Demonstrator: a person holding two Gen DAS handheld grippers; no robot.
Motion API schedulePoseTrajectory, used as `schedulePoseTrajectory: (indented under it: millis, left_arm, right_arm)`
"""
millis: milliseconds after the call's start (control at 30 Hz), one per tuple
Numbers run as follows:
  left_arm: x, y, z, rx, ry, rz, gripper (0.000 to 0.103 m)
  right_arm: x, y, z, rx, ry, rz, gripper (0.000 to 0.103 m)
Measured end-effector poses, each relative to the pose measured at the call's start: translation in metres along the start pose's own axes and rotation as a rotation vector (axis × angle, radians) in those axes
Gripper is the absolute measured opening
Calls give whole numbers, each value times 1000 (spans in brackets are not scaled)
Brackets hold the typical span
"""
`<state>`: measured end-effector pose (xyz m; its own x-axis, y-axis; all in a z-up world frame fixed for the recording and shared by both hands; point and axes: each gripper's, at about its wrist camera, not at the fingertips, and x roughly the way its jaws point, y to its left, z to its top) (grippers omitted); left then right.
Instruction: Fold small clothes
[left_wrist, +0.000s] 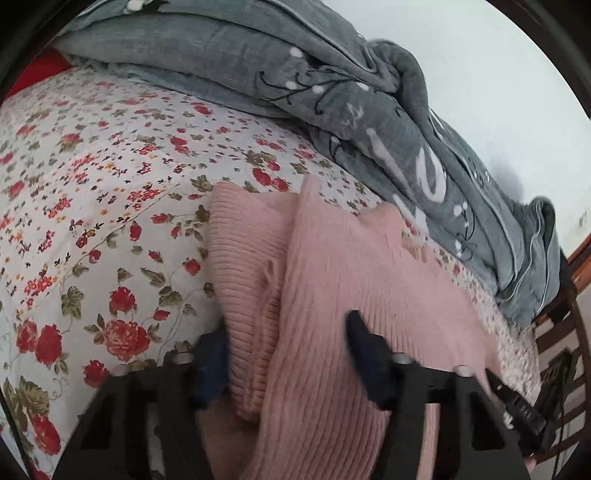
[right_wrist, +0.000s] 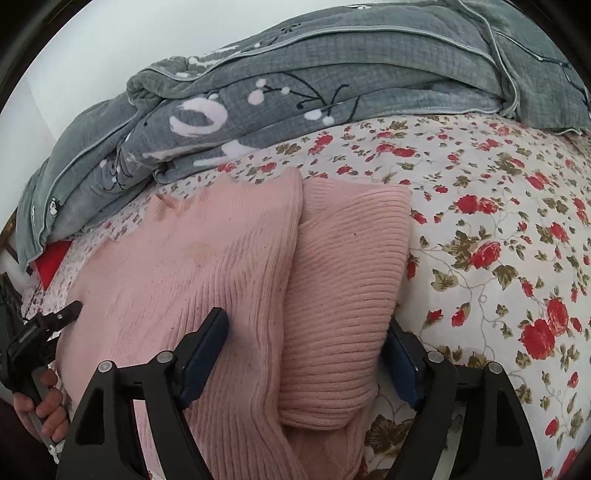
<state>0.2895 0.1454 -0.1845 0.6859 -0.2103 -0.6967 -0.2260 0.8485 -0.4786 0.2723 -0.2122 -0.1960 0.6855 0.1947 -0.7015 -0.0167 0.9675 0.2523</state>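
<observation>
Right gripper (right_wrist: 306, 354): jaws apart, straddling the folded sleeve and side edge of a pink ribbed sweater (right_wrist: 192, 266), apparently placed to pinch that fold; whether the pads press the knit cannot be told. Left gripper (left_wrist: 288, 354): jaws apart astride the other edge, grip likewise unclear. Sweater lies flat on a floral bedsheet (right_wrist: 498, 229), sleeves turned inward, grey quilt (right_wrist: 295, 96) bunched just behind it.

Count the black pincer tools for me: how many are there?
2. The right gripper straddles the pink sweater's folded part; the left gripper, held by a hand, is at its left edge. None looks hidden.
</observation>
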Motion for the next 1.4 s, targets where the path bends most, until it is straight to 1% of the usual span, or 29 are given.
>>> schedulePoseTrajectory:
  millis: [33, 67, 100, 133, 233, 333, 467, 600, 767, 833, 900, 967, 1000, 1067, 1133, 1167, 1233, 1333, 1400]
  left_arm:
    - [0, 2, 0, -14, -6, -15, 38]
    - [-1, 4, 1, -26, -11, -27, 35]
    - [-2, 5, 1, -34, -18, -37, 30]
    - [-4, 6, 0, -36, -28, -51, 26]
    - [-7, 5, -2, -34, -44, -58, 23]
    - [-12, 3, -4, -39, -50, -67, 22]
    - [-22, 5, -11, -80, -43, -94, 21]
    - [-32, -5, -24, -48, -39, -83, 21]
    - [-46, -15, -43, 6, -31, -77, 21]
    - [-54, -14, -53, 15, -27, -85, 21]
    - [-62, -12, -62, 18, -22, -99, 21]
    - [-69, -12, -70, 29, -20, -113, 22]
    - [-71, -13, -72, 33, -20, -113, 23]
    - [-74, -13, -76, 42, -36, -84, 27]
    - [-75, -13, -78, 47, -52, -59, 32]
    - [-74, -13, -78, 49, -49, -54, 33]
    - [-72, -12, -77, 55, -46, -49, 40]
    - [-63, -12, -76, 66, -30, -32, 48]
    - [-58, -10, -75, 58, -24, -35, 48]
  right_arm:
    - [-1, 0, 0, -3, 0, 15, 55]
    - [-2, -1, -1, -6, -3, 24, 49]
    - [-4, -1, -2, -4, -9, 35, 37]
    - [-7, -3, -2, 2, -20, 52, 29]
    - [-15, -10, -3, 45, -50, 107, 22]
    - [-25, -12, -2, 68, -71, 155, 20]
    - [-48, -4, -5, 26, -105, 157, 20]
    - [-73, -7, -16, 8, -118, 154, 20]
    - [-87, -23, -26, 77, -85, 160, 20]
    - [-93, -26, -32, 82, -80, 153, 20]
    - [-102, -30, -43, 83, -94, 157, 20]
    - [-111, -33, -57, 65, -112, 141, 20]
    - [-114, -34, -66, 57, -122, 129, 21]
    - [-112, -38, -74, 57, -131, 115, 23]
    - [-109, -41, -74, 69, -139, 103, 29]
    - [-108, -43, -74, 81, -149, 104, 31]
    - [-105, -47, -73, 116, -158, 102, 35]
    - [-100, -47, -73, 114, -150, 86, 40]
    - [-97, -44, -72, 100, -144, 64, 41]
